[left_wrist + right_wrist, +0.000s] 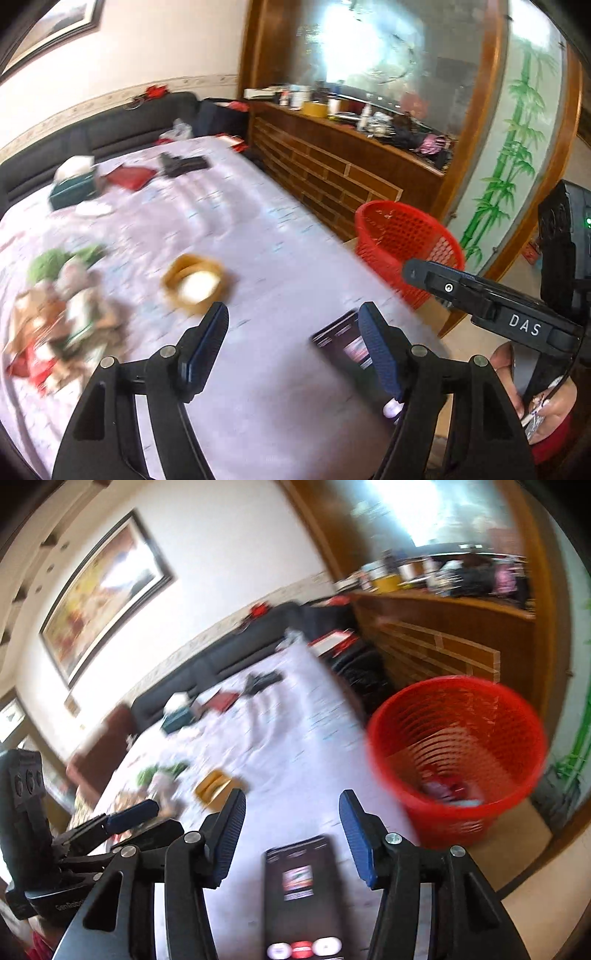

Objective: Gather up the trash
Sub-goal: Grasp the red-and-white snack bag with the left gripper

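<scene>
Both grippers, left gripper and right gripper, hang spread and empty over the table. Leftover wrappers heap at left; the red basket waits right. A hurried sweep could scatter them.

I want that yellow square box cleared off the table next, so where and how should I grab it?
Pinch one side wall of the yellow box from above, one finger inside its open top, one outside. It sits upright with thin raised walls, though blur hides what is inside.
</scene>
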Motion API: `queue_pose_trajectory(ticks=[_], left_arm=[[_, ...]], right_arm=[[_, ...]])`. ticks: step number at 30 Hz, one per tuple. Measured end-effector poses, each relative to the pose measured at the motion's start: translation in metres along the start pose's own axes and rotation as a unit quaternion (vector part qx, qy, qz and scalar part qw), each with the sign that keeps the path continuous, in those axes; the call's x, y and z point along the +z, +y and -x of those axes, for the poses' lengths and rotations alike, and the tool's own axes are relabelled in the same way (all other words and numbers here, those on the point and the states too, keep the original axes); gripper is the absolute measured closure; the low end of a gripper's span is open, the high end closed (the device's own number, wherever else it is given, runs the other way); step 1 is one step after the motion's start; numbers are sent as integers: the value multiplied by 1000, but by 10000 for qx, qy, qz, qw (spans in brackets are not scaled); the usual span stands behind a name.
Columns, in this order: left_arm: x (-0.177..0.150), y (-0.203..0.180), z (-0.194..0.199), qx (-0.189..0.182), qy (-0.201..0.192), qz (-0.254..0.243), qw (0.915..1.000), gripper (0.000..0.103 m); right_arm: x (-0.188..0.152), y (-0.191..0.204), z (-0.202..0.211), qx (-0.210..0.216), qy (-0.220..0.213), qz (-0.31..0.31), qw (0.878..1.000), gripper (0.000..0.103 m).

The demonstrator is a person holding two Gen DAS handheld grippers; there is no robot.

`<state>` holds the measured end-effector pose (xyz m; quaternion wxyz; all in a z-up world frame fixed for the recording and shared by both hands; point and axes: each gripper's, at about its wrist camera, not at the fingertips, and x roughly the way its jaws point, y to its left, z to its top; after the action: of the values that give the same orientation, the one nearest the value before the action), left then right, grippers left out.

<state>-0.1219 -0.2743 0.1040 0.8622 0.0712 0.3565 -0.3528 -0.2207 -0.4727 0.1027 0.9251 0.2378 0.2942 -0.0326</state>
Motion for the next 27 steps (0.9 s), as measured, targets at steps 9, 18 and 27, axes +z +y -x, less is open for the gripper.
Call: queue_pose_trajectory(ticks=[9, 18, 27], left_arm=[[-45, 115, 46, 1067, -24, 623, 9923, 30], [-48, 205, 36, 1573, 148, 1725, 9723, 22], [-45, 229, -2, 1467, 463, 2076, 9661, 22]], right_arm=[[-27, 53, -46, 206, 648, 532, 9963, 46], [-33, 78, -71, 342, 905, 736, 9926, 45], [-32, 84, -71, 316, 908, 805, 9921, 45]])
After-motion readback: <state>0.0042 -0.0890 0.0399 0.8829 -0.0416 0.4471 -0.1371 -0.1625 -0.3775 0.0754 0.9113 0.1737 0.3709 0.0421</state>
